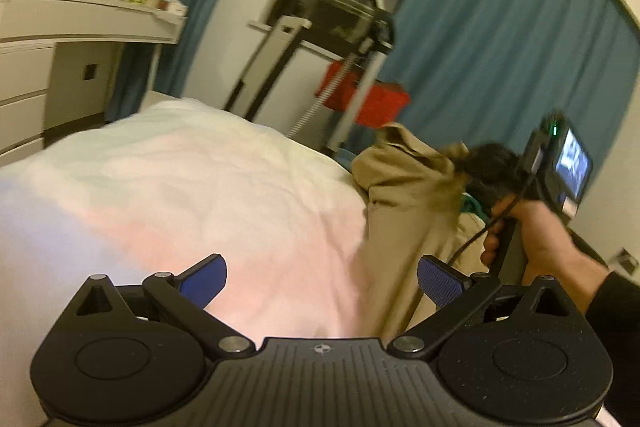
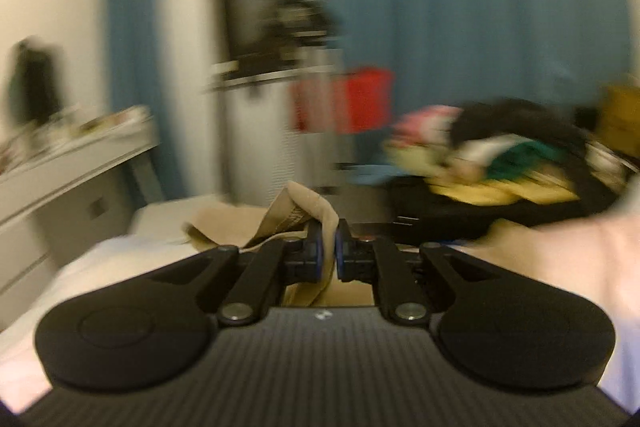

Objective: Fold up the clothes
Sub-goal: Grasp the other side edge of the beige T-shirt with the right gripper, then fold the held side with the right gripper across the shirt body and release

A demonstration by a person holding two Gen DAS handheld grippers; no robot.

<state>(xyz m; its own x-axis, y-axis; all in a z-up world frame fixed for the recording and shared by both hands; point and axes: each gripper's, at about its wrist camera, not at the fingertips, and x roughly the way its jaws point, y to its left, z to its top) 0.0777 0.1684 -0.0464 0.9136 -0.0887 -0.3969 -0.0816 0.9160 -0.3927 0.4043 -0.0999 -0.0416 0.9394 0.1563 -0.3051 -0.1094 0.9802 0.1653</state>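
A beige garment (image 1: 404, 195) is lifted off the right side of the white bed (image 1: 192, 187) and hangs in folds. My right gripper (image 2: 328, 247) is shut on an edge of that beige garment (image 2: 296, 211), the cloth pinched between its blue pads. In the left wrist view a hand (image 1: 536, 231) holds that right gripper (image 1: 460, 163) up beside the bed. My left gripper (image 1: 320, 279) stands open low over the bedcover, its blue pads (image 1: 438, 283) wide apart with nothing between them; the hanging cloth is just past the right pad.
A heap of mixed clothes (image 2: 500, 163) lies on a dark surface at the right. A white dresser (image 1: 60, 67) with small items stands at the left. Blue curtains (image 1: 500, 39), a dark window and a red box (image 1: 364, 99) on a stand lie beyond the bed.
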